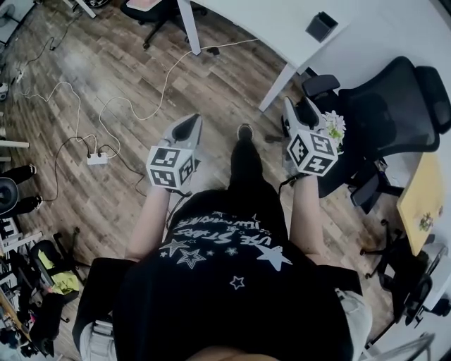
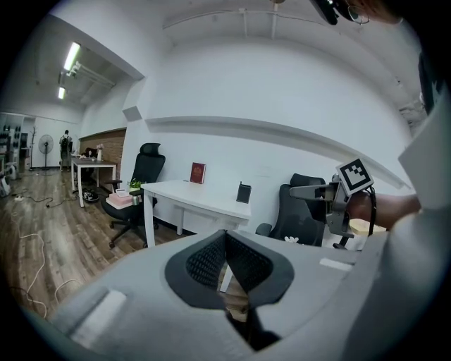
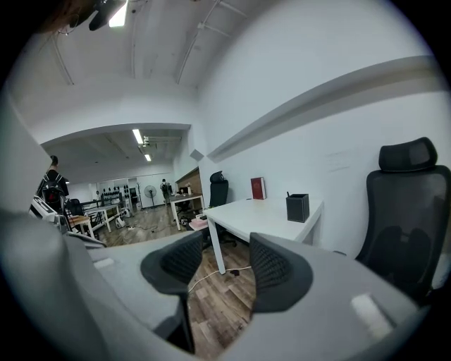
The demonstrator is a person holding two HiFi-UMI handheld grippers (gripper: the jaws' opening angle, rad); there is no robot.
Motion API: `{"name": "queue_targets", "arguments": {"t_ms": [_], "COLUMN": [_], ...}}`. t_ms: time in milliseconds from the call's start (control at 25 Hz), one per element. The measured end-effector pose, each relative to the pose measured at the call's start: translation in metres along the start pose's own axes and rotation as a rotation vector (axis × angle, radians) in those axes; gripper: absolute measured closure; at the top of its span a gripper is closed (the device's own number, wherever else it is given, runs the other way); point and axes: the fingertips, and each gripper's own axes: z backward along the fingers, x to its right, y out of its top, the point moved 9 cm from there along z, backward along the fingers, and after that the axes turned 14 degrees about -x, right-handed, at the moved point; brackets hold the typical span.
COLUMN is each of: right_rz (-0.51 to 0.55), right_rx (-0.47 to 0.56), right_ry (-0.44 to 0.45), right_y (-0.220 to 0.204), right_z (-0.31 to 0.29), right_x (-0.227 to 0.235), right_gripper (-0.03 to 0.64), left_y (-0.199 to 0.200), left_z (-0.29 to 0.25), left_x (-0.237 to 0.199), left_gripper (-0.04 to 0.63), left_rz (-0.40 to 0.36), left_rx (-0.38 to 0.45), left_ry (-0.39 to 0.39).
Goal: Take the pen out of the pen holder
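A dark square pen holder [image 1: 321,27] stands on the white table [image 1: 282,21] ahead of me, well beyond both grippers. The right gripper view shows the pen holder [image 3: 297,208] with a thin pen tip [image 3: 287,194] sticking out of it. It also appears as a small, far-off pen holder [image 2: 244,192] in the left gripper view. My left gripper [image 1: 192,121] [image 2: 225,236] is held in the air, pads meeting at the tip, nothing in it. My right gripper [image 1: 299,109] [image 3: 227,261] [image 2: 296,190] is open and empty.
A black office chair [image 1: 394,106] stands close on the right, beside the table. A red book [image 3: 258,188] stands upright on the table. Cables and a power strip [image 1: 97,158] lie on the wooden floor at left. A yellow tabletop [image 1: 423,197] is at far right.
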Motion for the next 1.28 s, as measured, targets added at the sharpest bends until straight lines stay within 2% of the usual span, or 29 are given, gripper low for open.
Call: {"name": "queue_targets", "arguments": {"t_ms": [320,760,1000,1280], "right_rz": [-0.023,-0.034,-0.03,-0.02], "right_rx": [0.001,-0.006,0.0,-0.071], "right_ry": [-0.014,-0.082,-0.122,-0.175], "right_y": [0.056,0.15,0.179,0.199], "right_z": [-0.096,-0.21,-0.252,-0.297], "right_x": [0.06,0.168,0.212,0.247], "right_gripper": [0.405,0.405,0.405,0.426], "left_y": [0.071,0.189,0.226,0.257], "left_z": [-0.094,-0.252,-0.311,-0.355], "left_x": [-0.033,-0.049,-0.049,-0.051], "left_gripper": [0.584,0.584,0.584,0.584], "left_rz": [-0.017,-0.051,-0.078,-0.093], "left_rx": [-0.016,-0.042,-0.059,-0.067], "left_ry": [-0.001,-0.076,-0.102,-0.112]}}
